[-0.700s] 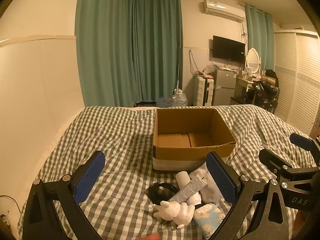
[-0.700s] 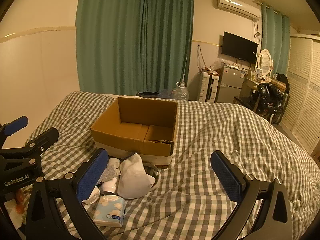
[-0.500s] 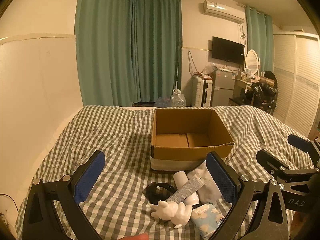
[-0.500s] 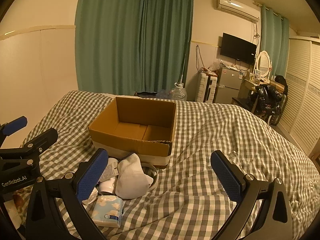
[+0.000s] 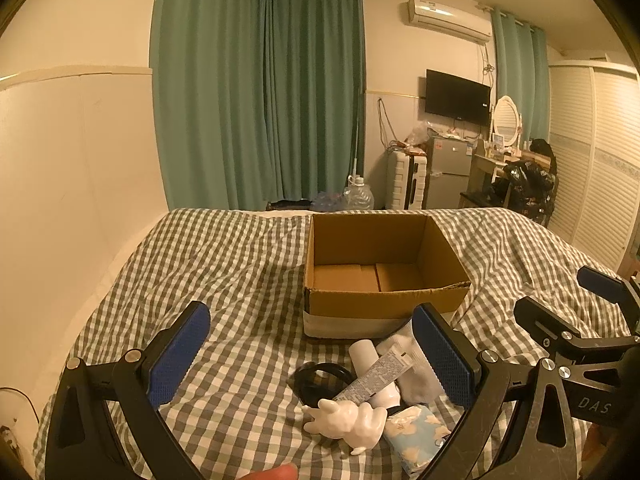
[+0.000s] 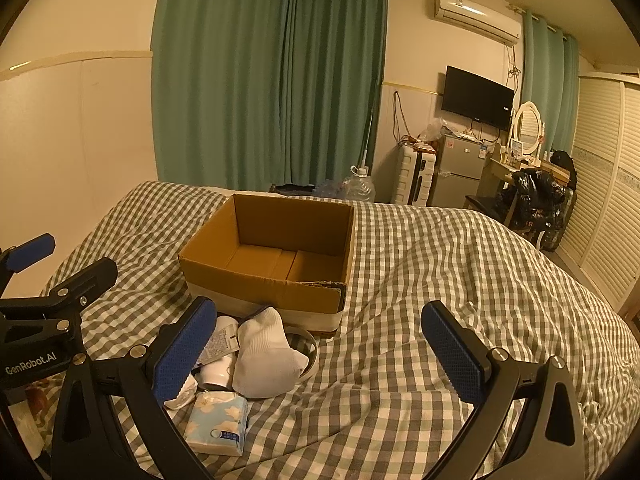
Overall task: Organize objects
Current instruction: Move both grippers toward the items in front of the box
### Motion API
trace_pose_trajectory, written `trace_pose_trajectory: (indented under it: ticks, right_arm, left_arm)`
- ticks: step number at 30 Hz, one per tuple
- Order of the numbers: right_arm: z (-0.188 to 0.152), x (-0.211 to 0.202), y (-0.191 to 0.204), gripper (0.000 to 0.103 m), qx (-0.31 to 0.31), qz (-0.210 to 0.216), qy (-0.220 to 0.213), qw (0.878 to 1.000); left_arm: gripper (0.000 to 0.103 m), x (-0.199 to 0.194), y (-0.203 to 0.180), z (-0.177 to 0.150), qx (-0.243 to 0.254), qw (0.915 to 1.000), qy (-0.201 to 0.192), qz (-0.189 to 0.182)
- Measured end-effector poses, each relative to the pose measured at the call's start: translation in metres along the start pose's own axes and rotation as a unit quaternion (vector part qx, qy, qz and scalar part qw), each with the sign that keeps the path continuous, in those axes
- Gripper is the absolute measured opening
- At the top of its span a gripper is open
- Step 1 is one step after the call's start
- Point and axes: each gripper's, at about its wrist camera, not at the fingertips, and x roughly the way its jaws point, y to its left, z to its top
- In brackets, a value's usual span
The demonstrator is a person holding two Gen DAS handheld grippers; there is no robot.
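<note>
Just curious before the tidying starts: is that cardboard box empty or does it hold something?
Empty. The cardboard box shows only its bare brown floor in both views.

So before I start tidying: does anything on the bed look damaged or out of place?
Yes: the cardboard box has a ragged, torn near-right rim corner, and small items sit heaped against its front instead of inside, a white sock on top.

Home bedroom: checked bedspread point(image 6: 460, 280) covering a bed, green curtains point(image 6: 272, 80) hanging, TV point(image 6: 478, 96) and air conditioner point(image 6: 476, 14) sitting on the wall, louvred wardrobe point(image 6: 604, 184) standing alongside.
</note>
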Motion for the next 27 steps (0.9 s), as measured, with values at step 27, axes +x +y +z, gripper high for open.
trace_pose_trajectory:
  ticks: [27]
  right_arm:
    - [0.0025, -0.0069, 0.0004, 0.103, 0.003, 0.012, -0.004, 1.000]
  left_arm:
    - [0.103, -0.0014, 0.0006, 0.0025, -0.001, 0.9998, 0.005, -0.020]
